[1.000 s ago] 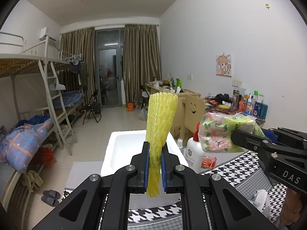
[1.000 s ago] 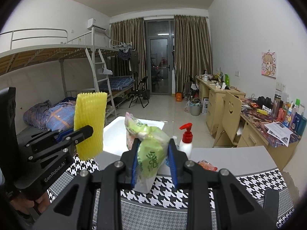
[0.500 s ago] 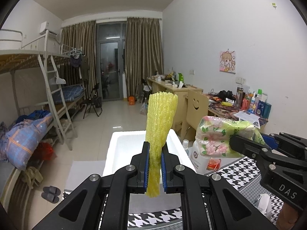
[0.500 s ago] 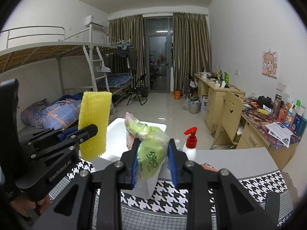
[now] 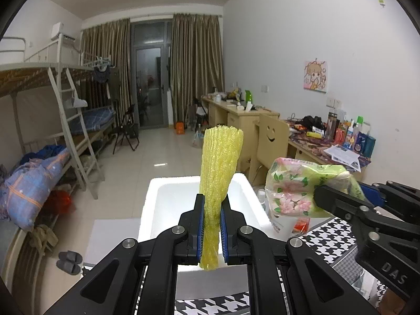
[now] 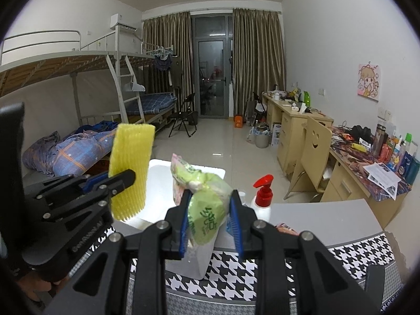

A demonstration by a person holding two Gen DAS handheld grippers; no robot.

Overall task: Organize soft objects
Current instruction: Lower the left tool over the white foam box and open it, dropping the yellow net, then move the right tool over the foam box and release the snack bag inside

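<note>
Yellow foam net sleeve (image 5: 220, 173) stands upright between the blue-padded fingers of the left gripper (image 5: 211, 232), which are clenched on its lower part. The right gripper (image 6: 210, 225) has its fingers pressed on a green floral tissue pack (image 6: 203, 197). Both soft things are held in the air above the white foam box (image 5: 162, 204), which sits at the far edge of the bench (image 6: 328, 207) with the houndstooth cloth (image 6: 249, 270). A red-pump bottle (image 6: 262, 197) stands just beside the box.
</note>
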